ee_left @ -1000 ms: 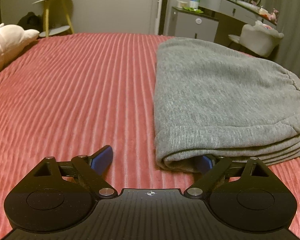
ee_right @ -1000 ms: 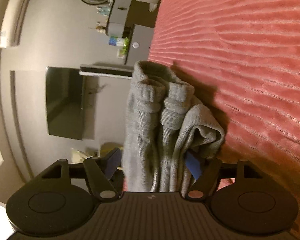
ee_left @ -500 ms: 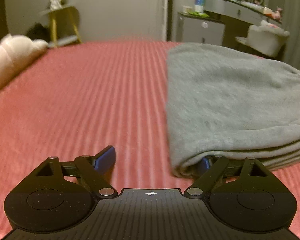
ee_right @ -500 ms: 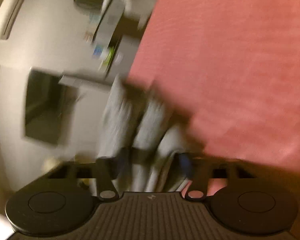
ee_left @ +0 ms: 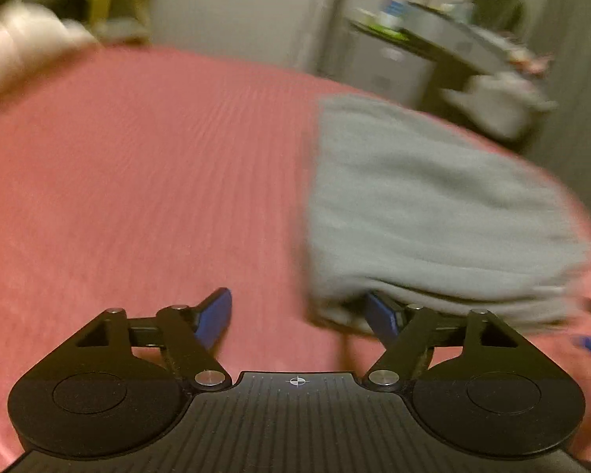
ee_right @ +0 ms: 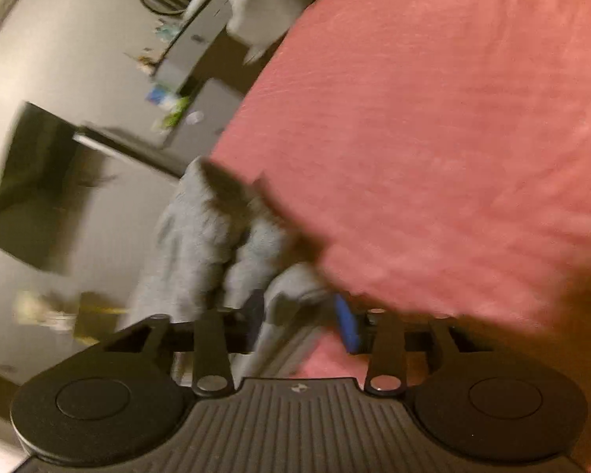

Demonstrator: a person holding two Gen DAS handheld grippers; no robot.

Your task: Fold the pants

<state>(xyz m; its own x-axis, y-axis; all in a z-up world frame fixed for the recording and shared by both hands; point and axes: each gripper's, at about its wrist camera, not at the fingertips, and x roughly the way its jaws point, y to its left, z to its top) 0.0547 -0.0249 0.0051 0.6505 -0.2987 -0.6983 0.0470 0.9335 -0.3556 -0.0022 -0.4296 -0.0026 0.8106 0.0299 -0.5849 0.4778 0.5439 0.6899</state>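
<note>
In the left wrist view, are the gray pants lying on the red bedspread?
Yes, the folded gray pants lie flat on the red bedspread.

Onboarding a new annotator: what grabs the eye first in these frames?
The folded grey pants lie on the right of the red ribbed bedspread that fills both views. In the right wrist view the right claw has a grey fabric fold between its fingers.

We note the folded pants (ee_left: 425,205) lying on the bed (ee_left: 138,181), toward its right side in the left wrist view — a dresser (ee_left: 445,43) stands behind them, past the bed's far edge. A pillow (ee_left: 15,47) sits at the bed's far left.
</note>
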